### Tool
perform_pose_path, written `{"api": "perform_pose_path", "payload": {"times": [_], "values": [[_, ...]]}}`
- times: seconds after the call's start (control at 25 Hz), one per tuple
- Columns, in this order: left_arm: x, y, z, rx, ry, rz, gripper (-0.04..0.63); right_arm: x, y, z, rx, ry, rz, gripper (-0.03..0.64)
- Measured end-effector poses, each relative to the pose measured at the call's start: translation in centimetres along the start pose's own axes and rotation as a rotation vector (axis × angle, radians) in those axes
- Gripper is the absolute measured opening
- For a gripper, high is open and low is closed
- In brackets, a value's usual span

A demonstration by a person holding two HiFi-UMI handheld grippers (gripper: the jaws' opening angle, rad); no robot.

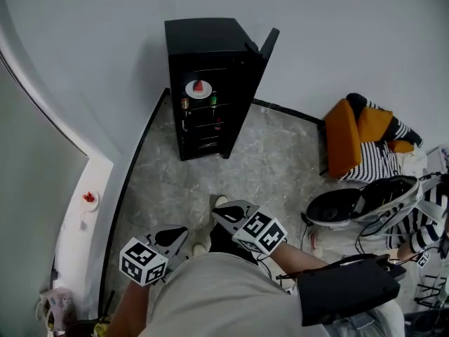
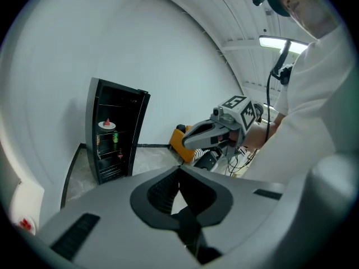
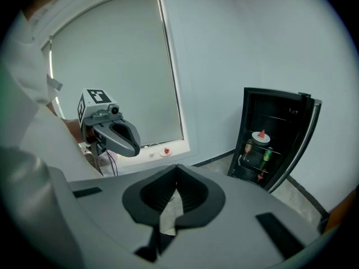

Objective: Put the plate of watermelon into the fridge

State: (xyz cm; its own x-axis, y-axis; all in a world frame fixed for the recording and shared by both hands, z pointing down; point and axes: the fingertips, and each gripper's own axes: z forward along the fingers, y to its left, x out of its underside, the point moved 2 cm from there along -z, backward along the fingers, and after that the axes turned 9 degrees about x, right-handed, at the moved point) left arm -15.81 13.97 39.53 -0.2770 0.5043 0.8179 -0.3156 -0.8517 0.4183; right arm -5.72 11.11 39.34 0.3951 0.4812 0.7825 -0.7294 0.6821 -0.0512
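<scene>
The fridge (image 1: 203, 83) stands with its door (image 1: 268, 44) swung open at its right side in the head view. Both grippers are held in front of the fridge, well apart from it. The right gripper (image 1: 223, 215) is slightly nearer than the left gripper (image 1: 179, 233). Both are clenched on nothing. The plate of watermelon (image 1: 199, 88) sits on the fridge's top shelf, straight ahead of them. Judgement: only the door is left to deal with.

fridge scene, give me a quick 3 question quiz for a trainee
1. True or false: the fridge door is shut.
2. The plate of watermelon sits: A on the floor, B on a shelf inside the fridge, C on top of the fridge.
3. Fill in: the left claw and the right claw are both ___ and hold nothing.
Key: 1 false; 2 B; 3 shut.
</scene>
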Motion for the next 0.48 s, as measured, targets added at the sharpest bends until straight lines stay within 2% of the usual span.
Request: {"api": "perform_pose_path", "payload": {"times": [0.48], "values": [[1.4, -1.1, 0.6, -0.004, 0.018, -0.004, 0.012, 1.4, -0.8, -2.3, 0.044, -0.011, -0.006, 0.014]]}}
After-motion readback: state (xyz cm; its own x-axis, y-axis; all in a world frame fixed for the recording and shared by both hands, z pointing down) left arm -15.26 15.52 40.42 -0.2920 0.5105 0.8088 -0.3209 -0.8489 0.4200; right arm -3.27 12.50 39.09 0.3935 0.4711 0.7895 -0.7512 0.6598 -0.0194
